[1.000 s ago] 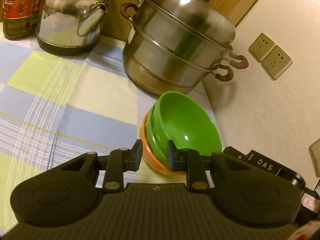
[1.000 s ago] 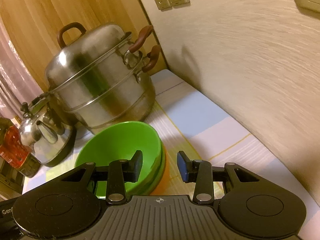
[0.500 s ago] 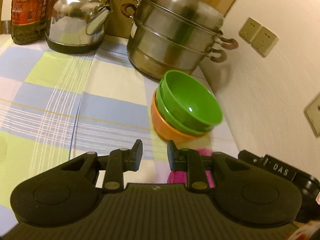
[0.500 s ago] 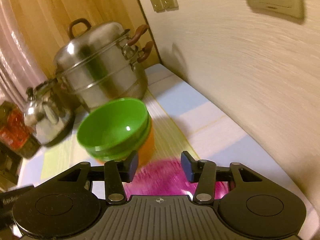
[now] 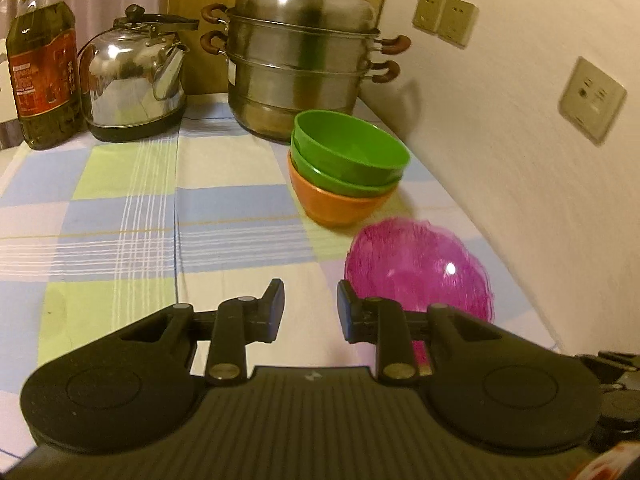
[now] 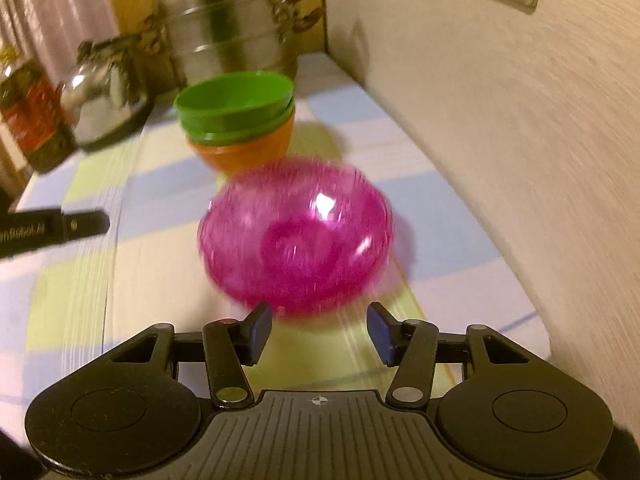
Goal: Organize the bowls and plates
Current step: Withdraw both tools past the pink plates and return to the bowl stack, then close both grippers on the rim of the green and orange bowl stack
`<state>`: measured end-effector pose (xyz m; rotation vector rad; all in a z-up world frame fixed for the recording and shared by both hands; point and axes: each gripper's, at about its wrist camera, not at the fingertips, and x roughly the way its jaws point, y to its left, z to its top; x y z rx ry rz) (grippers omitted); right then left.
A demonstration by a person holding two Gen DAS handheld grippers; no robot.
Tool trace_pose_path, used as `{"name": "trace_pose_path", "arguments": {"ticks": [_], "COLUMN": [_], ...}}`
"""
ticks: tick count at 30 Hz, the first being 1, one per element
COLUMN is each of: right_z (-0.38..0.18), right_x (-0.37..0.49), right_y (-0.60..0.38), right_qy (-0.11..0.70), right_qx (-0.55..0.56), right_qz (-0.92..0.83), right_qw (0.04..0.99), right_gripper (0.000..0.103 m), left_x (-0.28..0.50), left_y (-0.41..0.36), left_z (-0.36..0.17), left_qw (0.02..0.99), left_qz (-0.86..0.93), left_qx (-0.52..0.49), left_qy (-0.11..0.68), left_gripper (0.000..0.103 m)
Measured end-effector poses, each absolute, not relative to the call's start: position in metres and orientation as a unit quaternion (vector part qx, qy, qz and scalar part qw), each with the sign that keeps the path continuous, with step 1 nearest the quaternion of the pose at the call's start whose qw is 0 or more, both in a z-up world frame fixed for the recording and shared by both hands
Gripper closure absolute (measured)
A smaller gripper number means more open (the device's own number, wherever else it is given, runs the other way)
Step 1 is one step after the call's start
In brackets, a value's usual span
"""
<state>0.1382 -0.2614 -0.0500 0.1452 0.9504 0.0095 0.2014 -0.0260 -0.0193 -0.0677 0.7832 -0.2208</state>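
Both grippers hold nothing. Low in the left wrist view, the left gripper shows a narrow gap over bare checked cloth. The right gripper has just been opening, its jaws well parted and empty, with the pink bowl just above them in the frame (blurred, upright on the cloth). Beyond it, toward the upper middle, two green bowls sit nested in an orange bowl, near the steel steamer pot. A kettle and oil bottle stand at upper left.
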Motion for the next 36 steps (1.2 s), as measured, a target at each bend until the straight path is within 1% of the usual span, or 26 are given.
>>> {"name": "trace_pose_path", "arguments": {"ticks": [8,12,14,16,17,23,27,29,30,31,36], "right_z": [-0.045,-0.037,-0.032,-0.028,-0.026,-0.022,-0.019,-0.015,-0.012,-0.01,-0.01], "right_x": [0.119,0.119,0.121,0.124,0.127,0.157,0.195,0.218,0.231,0.243,0.311], "right_y": [-0.255,-0.258,-0.258,-0.257,-0.257,-0.264,-0.286,-0.293,-0.296,-0.298,-0.307], "right_qy": [0.459,0.452,0.447,0.443,0.441,0.435,0.44,0.435,0.432,0.431,0.442], "right_qx": [0.06,0.061,0.061,0.063,0.063,0.093,0.18,0.193,0.191,0.189,0.211], "right_qz": [0.009,0.009,0.011,0.016,0.018,0.032,0.054,0.059,0.057,0.057,0.078], "right_qw": [0.886,0.89,0.893,0.894,0.895,0.895,0.878,0.877,0.88,0.881,0.868], "right_gripper": [0.049,0.049,0.049,0.049,0.049,0.049,0.048,0.046,0.043,0.041,0.039], "left_x": [0.18,0.182,0.185,0.191,0.195,0.235,0.275,0.298,0.307,0.319,0.376], "left_y": [-0.021,-0.017,-0.015,-0.014,-0.014,-0.009,-0.001,-0.001,-0.002,-0.002,-0.008], "left_z": [-0.019,-0.011,-0.006,-0.002,-0.001,0.006,0.007,0.008,0.008,0.007,-0.005], "left_qw": [0.916,0.912,0.91,0.909,0.908,0.901,0.89,0.891,0.892,0.89,0.879], "left_qz": [-0.116,-0.129,-0.133,-0.135,-0.138,-0.139,-0.141,-0.136,-0.135,-0.136,-0.134], "left_qx": [-0.023,-0.041,-0.054,-0.059,-0.063,-0.088,-0.128,-0.128,-0.128,-0.132,-0.161], "left_qy": [0.383,0.387,0.388,0.389,0.39,0.402,0.415,0.414,0.413,0.415,0.427], "left_gripper": [0.078,0.078,0.076,0.071,0.07,0.063,0.058,0.053,0.051,0.05,0.05]}}
